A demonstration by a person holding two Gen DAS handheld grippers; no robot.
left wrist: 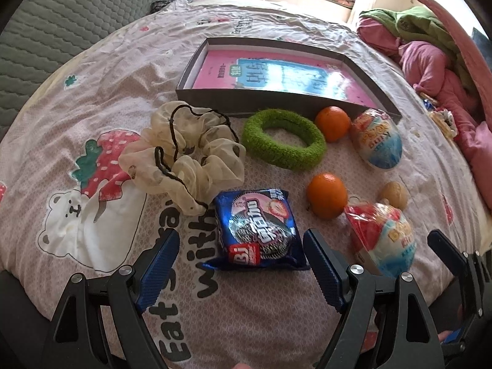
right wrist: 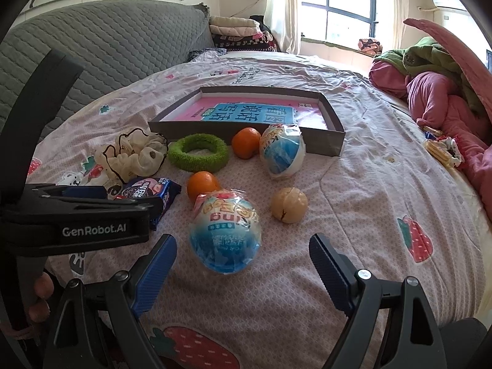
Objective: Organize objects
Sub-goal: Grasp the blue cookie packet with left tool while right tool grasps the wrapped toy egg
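Little of the sorting looks done: the box [left wrist: 381, 89] lies well ahead of both sets of jaws and holds only a pink-and-blue book [left wrist: 276, 73], while every loose item is on the bedspread [left wrist: 92, 70] outside it. The left gripper [left wrist: 241, 253] has its jaws wide and holds nothing — the blue snack pack [left wrist: 256, 229] lies just ahead of them and between their tips, apparently untouched. Ahead and to the left of those jaws is the cream scrunchie [left wrist: 184, 153]; farther ahead, the green ring [left wrist: 284, 138] lies close to the box wall, with one orange [left wrist: 333, 123] and a wrapped egg [left wrist: 378, 138] beside it. A second orange [left wrist: 327, 195] lies ahead and right of the left jaws. The right gripper [right wrist: 243, 253] is likewise spread wide and empty, with the nearer egg [right wrist: 226, 233] just ahead, centred between its tips, and a walnut [right wrist: 289, 205] a little beyond and to the right. By my reading, the job is at its start — eight things are left to move, and the pack and the near egg look like the first picks, since each already lies in line with open jaws. Whether the box is the intended place I can only guess from the layout.
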